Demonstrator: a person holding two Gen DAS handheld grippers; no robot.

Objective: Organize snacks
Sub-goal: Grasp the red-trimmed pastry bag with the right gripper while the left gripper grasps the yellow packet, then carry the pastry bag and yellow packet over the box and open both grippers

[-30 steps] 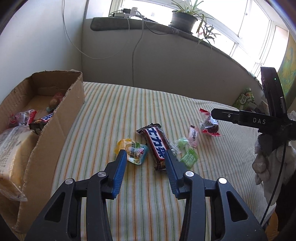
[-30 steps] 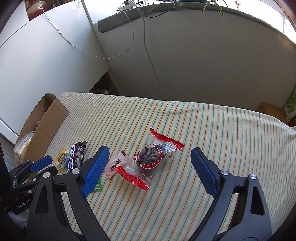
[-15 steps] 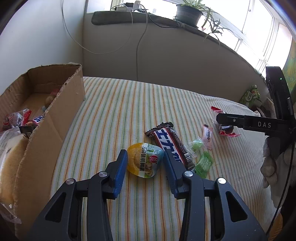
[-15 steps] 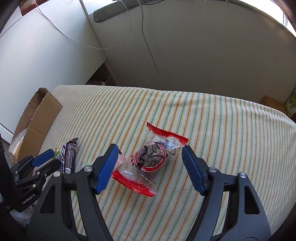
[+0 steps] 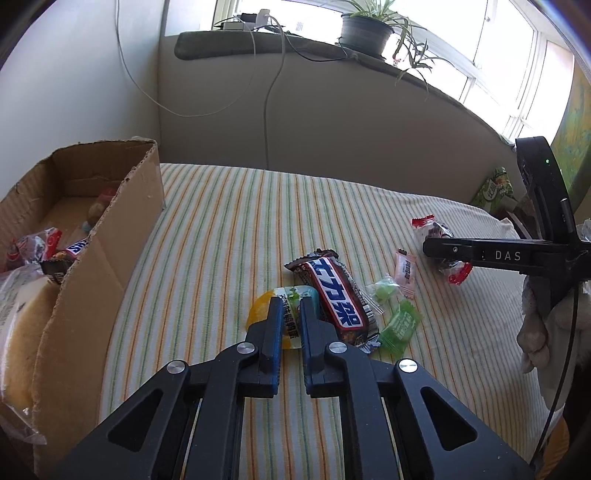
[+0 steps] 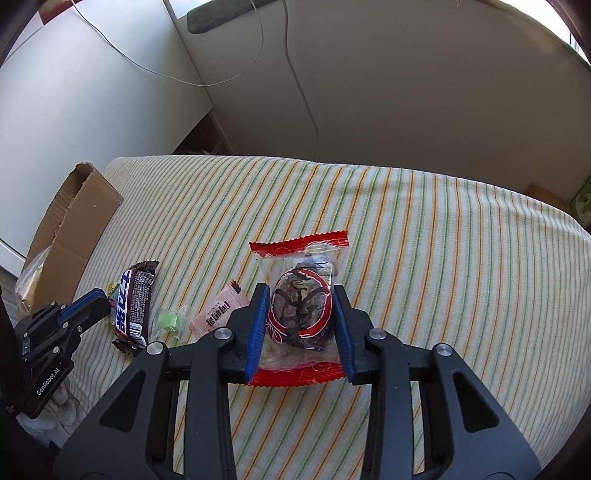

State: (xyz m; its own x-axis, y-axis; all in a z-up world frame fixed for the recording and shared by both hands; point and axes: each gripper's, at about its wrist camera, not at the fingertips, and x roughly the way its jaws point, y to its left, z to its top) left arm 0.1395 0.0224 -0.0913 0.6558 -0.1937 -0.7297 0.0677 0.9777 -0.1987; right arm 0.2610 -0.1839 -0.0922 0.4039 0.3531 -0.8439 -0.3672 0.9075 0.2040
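Note:
My left gripper (image 5: 290, 301) is shut on a yellow jelly cup (image 5: 258, 310) lying on the striped cloth. A Snickers bar (image 5: 334, 295) lies just right of it, with green candies (image 5: 400, 323) and a pink candy (image 5: 405, 271) beyond. My right gripper (image 6: 300, 291) is shut on a clear packet with red ends (image 6: 301, 306) holding a dark snack, resting on the cloth; this packet also shows in the left wrist view (image 5: 436, 236). The cardboard box (image 5: 110, 236) stands at the left and holds several snacks.
The striped cloth (image 6: 424, 258) covers the whole surface. A wall with cables runs behind it, and a plant pot (image 5: 365, 35) sits on the sill. A green package (image 5: 495, 188) lies at the far right edge. The Snickers bar (image 6: 133, 306) lies left of my right gripper.
Both grippers have closed: the left on the jelly cup, the right on the red-ended packet. Both have moved forward and lower over their snacks.

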